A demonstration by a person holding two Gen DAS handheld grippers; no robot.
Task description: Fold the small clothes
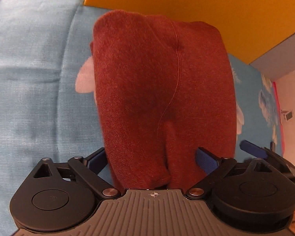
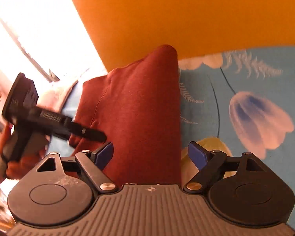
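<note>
In the left wrist view, the red garment point(image 1: 163, 98) fills the middle of the picture. It is a soft knitted piece, bunched into a thick fold, and it lies on the blue flowered bedsheet point(image 1: 33, 78) with an orange panel point(image 1: 206, 5) behind its far end. The left claw point(image 1: 153, 159) stands spread, one blue pad on each side of the near end of the cloth. The cloth runs between the fingers and seems to touch the left pad, but I judge that the pads do not pinch it. At the far right of this view, the blue tip of the right claw point(image 1: 253, 149) shows just beside the garment.

In the right wrist view, the same garment lies from near to far between the fingers of the right claw, which is also wide open. The right pad stands clearly apart from the cloth; the left pad is just at its edge. The left claw comes in from the left, and its dark finger lies over the left edge of the cloth.

The risk I see: with neither claw pinching, the thick fold may spring open or slide on the smooth sheet. The two claws are also very close, so they could knock each other.
</note>
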